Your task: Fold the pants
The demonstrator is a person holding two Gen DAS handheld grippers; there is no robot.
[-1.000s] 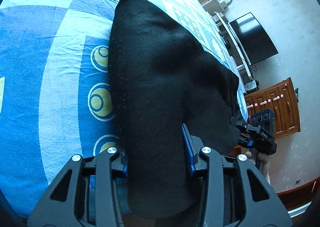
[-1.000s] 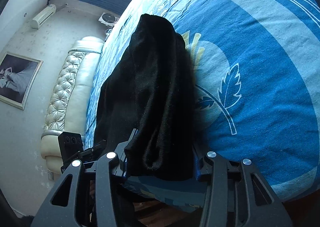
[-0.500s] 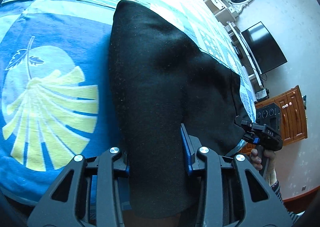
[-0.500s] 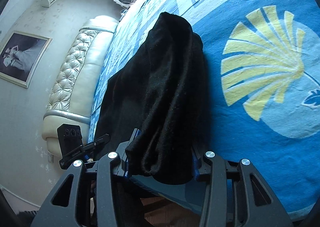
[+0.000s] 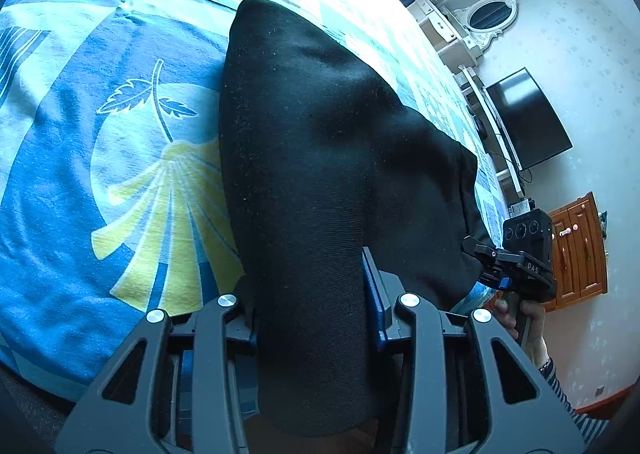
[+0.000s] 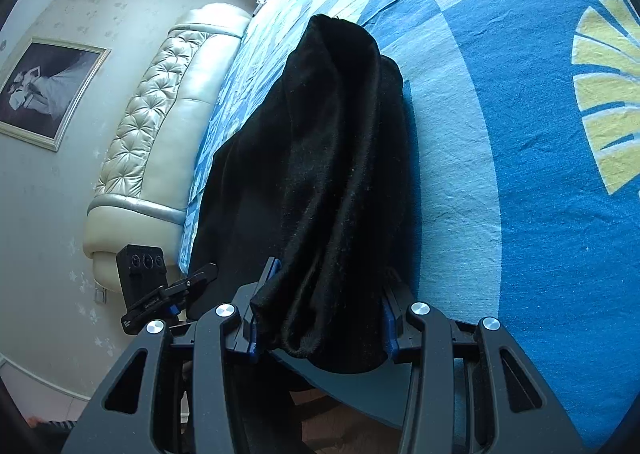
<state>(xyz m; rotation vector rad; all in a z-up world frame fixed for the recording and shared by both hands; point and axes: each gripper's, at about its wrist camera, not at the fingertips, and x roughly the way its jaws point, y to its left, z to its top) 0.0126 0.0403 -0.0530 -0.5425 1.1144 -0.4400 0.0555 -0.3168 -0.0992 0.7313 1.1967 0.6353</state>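
Note:
The black pants (image 5: 320, 158) hang stretched between both grippers above the blue patterned bed sheet (image 5: 100, 174). My left gripper (image 5: 312, 314) is shut on one end of the pants, the cloth bunched between its blue pads. My right gripper (image 6: 320, 322) is shut on the other end of the pants (image 6: 332, 174), which drape away over the bed. The right gripper also shows in the left wrist view (image 5: 516, 254) at the right edge of the pants, and the left gripper shows in the right wrist view (image 6: 160, 290) at lower left.
The bed sheet (image 6: 520, 174) has yellow fan and leaf prints. A padded white headboard (image 6: 160, 126) stands at the bed's end. A television (image 5: 524, 122), a white dresser with mirror (image 5: 472, 26) and a wooden cabinet (image 5: 580, 250) line the wall.
Both grippers have carried the pants along over the bed; the sheet pattern beneath has slid past. Both grips on the pants stay the same.

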